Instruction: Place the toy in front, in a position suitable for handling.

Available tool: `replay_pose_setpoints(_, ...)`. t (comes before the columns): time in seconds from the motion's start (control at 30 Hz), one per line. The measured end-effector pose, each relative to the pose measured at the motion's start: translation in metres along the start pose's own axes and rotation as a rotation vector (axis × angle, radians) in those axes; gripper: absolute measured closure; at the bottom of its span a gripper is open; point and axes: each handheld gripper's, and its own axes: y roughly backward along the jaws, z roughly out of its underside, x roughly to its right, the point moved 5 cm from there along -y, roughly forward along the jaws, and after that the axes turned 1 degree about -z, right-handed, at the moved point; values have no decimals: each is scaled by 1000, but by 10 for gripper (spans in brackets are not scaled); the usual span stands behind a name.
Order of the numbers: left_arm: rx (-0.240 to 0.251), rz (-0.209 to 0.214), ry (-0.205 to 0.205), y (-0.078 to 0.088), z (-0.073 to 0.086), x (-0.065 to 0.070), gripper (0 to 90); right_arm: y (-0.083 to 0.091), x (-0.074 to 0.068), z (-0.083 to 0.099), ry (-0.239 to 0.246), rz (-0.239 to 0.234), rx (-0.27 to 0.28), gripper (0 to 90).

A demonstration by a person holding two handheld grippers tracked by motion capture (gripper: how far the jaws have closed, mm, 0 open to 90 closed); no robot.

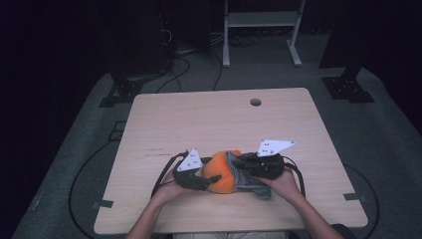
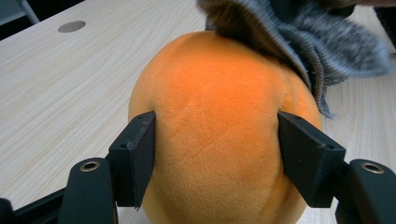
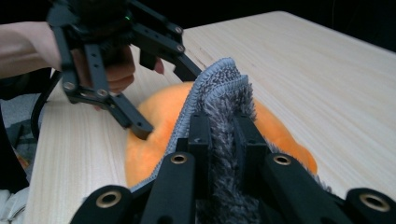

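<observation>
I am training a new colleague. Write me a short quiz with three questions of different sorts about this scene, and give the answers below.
1. True or false: the left gripper has its jaws pressed on both sides of the orange plush toy.
2. What does the right gripper hold? A) a sponge B) a grey fuzzy cloth C) a cable
3. Fill in: the cloth lies over the ____ of the plush toy.

Key
1. True; the pads dent the plush on both sides.
2. B; the grey fuzzy cloth is pinched between its jaws.
3. Top; it drapes over the toy, which sits on the wooden table.
</observation>
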Motion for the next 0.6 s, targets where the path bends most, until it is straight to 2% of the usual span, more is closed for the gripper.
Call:
replay_pose_setpoints(0.07, 19, 5, 62, 1, -1, -5, 226, 0, 5, 3, -29, -6, 4, 791)
replay_pose_setpoints(0.1, 15, -4, 122, 1, -2, -11, 120, 1, 7, 6, -39, 1, 4, 791)
replay_pose_setpoints(0.17, 4, 12, 150, 0, 0, -12, 98, 2, 9, 10, -45, 8, 7, 790)
replay_pose_setpoints(0.2, 4, 12, 150, 0, 0, -12, 120, 2, 9, 10, -45, 8, 7, 790)
replay_pose_setpoints(0.23, -1, 31, 158, -1, 1, -12, 120, 3, 9, 12, -49, 7, 10, 790)
replay_pose_setpoints(0.27, 7, 45, 160, -2, 2, -10, 175, 3, 10, 13, -54, 8, 13, 790)
replay_pose_setpoints(0.33, 19, 40, 155, -1, 1, -9, 252, 6, 13, 17, -61, 18, 6, 790)
replay_pose_setpoints(0.37, 23, 27, 143, 0, 0, -8, 301, 10, 18, 23, -66, 41, -21, 789)
replay_pose_setpoints(0.47, 30, 19, 136, 1, -2, -7, 348, 17, 24, 31, -75, 68, -51, 788)
replay_pose_setpoints(0.5, 39, 16, 130, 1, -4, -6, 357, 25, 25, 34, -85, 74, -48, 789)
replay_pose_setpoints(0.53, 43, 13, 119, 1, -6, -5, 357, 25, 25, 34, -85, 74, -48, 789)
replay_pose_setpoints(0.57, 39, 9, 106, 1, -7, -4, 367, 34, 20, 29, -81, 69, -15, 790)
replay_pose_setpoints(0.6, 42, 2, 98, 0, -9, -3, 367, 34, 20, 29, -81, 69, -15, 790)
